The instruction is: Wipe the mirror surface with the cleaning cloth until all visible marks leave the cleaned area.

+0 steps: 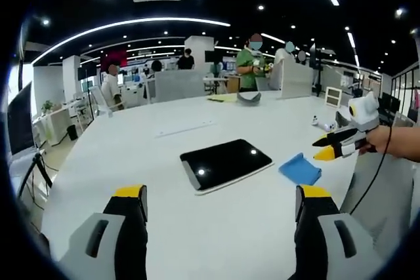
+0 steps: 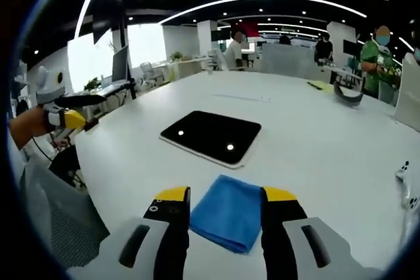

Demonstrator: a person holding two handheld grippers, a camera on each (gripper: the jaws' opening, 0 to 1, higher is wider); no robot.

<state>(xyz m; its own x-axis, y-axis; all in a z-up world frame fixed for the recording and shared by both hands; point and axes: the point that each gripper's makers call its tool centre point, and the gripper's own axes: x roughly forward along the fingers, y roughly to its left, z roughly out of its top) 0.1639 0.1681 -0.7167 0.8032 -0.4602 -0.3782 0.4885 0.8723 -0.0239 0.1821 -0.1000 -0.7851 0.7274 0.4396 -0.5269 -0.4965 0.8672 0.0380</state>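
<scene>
A: Start closest in. What do the right gripper's jaws look like?

B: In the right gripper view, the right gripper (image 2: 225, 196) has its jaws spread apart, holding nothing. The blue cleaning cloth (image 2: 226, 212) lies flat on the white table (image 2: 328, 149) in the gap between them (whether the tips touch the fabric, I cannot tell).

A: And the left one?

B: In the left gripper view, the left gripper (image 1: 222, 198) is also parted wide, yellow tips over bare tabletop (image 1: 131, 155), gripping nothing.

A: Where is the mirror?

B: Just beyond the cloth. The mirror (image 2: 212, 136) is a dark rounded rectangle with a pale rim, lying flat and reflecting ceiling lights as bright dots. From the left gripper view the mirror (image 1: 225, 163) sits ahead of the jaws, with the cloth (image 1: 300, 168) just beside its right end, apart from it.

A: Do the grippers see each other?

B: Yes. The right gripper (image 1: 333, 148) enters the left gripper view from the right, held in a hand (image 1: 380, 140), tips near the cloth. The left gripper (image 2: 72, 111) shows at the left edge of the right gripper view.

A: Farther back?

B: A dark curved object (image 2: 346, 95) rests at the far side of the table, with a yellow sheet (image 2: 319, 85) near it. Beyond stands a person in green (image 1: 248, 63), others among desks, and a monitor (image 1: 20, 117) at the left (an open-plan office).
</scene>
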